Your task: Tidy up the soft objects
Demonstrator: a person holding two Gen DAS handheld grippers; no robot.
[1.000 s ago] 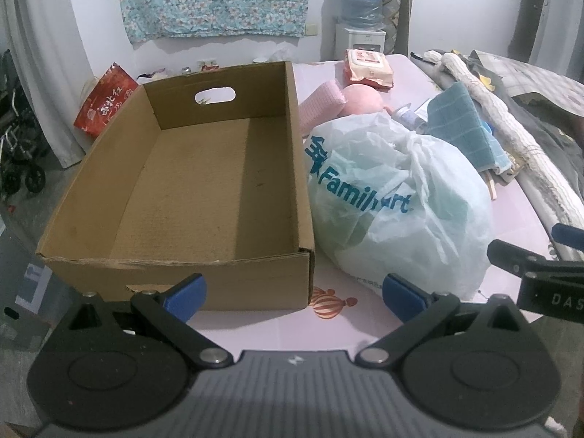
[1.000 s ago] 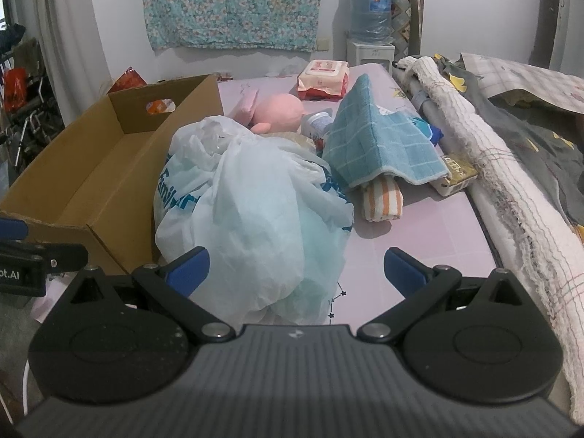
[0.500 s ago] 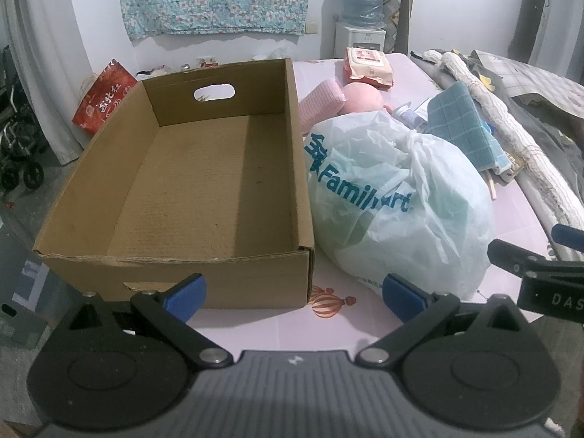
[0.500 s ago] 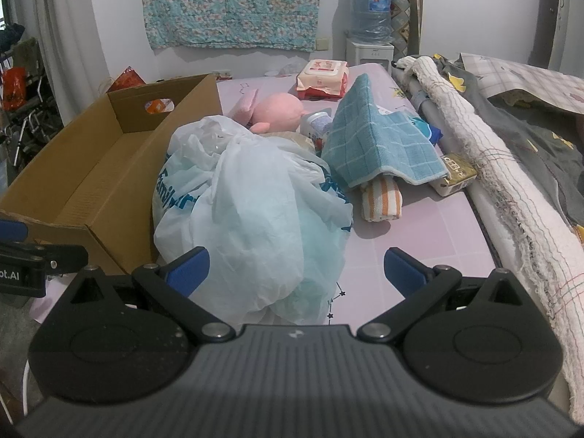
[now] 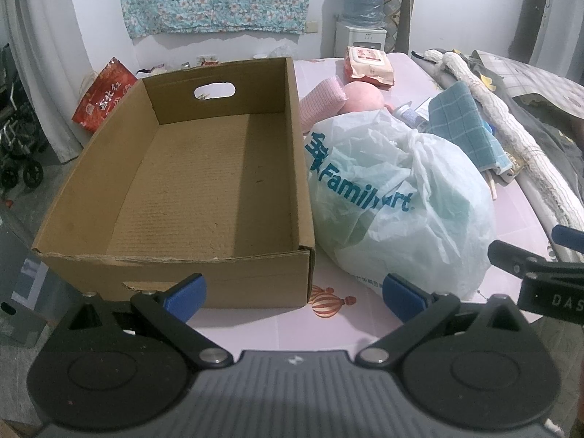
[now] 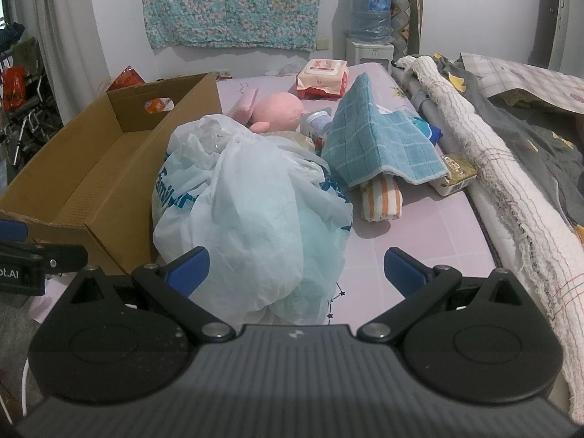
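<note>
Jaws of left gripper (image 5: 294, 290) and right gripper (image 6: 295, 268) are spread wide, empty; crinkled white plastic bag (image 6: 252, 219) could be snagged or spilled beside the open brown cardboard box (image 5: 175, 197).

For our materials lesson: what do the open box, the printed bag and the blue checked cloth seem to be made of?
Box: brown corrugated cardboard, matt, ribbed floor, torn edge. Bag: thin translucent plastic, crinkled, slightly shiny. Cloth: looks like terry towelling, soft and matt.

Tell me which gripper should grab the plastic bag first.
Right, probably. The right gripper is open with the plastic bag directly ahead; the left gripper faces the cardboard box corner.
</note>
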